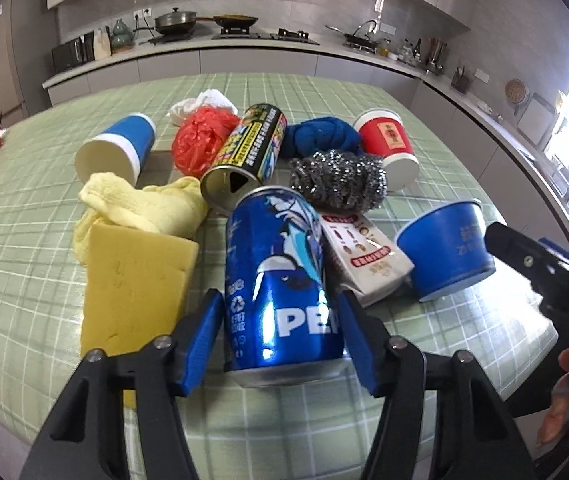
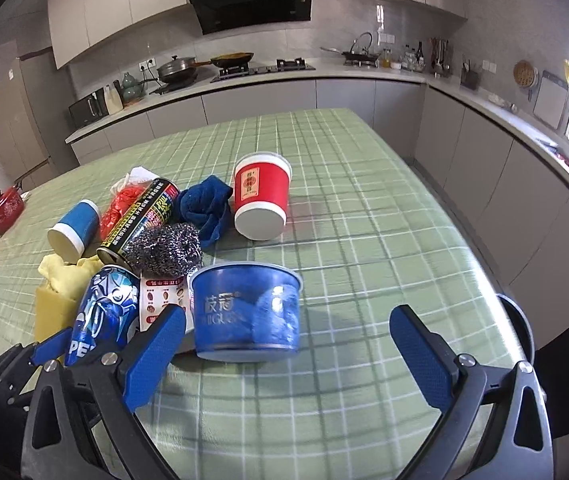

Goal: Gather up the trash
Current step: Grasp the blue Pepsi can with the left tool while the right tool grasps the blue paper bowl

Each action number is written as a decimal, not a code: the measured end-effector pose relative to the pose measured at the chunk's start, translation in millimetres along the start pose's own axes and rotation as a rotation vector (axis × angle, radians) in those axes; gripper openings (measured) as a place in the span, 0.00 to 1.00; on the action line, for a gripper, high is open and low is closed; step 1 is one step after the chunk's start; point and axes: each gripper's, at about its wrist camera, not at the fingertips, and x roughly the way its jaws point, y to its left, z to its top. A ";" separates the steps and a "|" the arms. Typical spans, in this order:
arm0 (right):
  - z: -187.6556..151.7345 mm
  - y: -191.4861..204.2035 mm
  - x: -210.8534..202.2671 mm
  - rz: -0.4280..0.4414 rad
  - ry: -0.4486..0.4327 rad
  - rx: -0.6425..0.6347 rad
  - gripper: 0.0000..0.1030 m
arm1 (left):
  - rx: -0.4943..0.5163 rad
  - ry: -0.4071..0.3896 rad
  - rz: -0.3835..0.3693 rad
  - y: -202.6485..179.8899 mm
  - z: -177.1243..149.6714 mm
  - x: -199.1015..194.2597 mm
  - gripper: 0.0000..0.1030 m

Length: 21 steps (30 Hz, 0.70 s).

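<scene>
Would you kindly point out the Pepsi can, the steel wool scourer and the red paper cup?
Pepsi can (image 1: 280, 280), left wrist view, on its blue side wall.
Steel wool scourer (image 1: 338, 180), left wrist view, on its middle.
Red paper cup (image 2: 260, 188), right wrist view, on its red side.

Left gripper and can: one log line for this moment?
task: collect trash | left gripper: jaws around blue Pepsi can, contact unclear | right gripper: open, facing blue bowl

Both wrist views close, downward, table (image 1: 24, 200) shared.
</scene>
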 end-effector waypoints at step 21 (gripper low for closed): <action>-2.1 -2.6 60.4 0.073 0.119 0.026 0.76 | -0.007 0.047 -0.018 7.8 11.9 27.4 0.63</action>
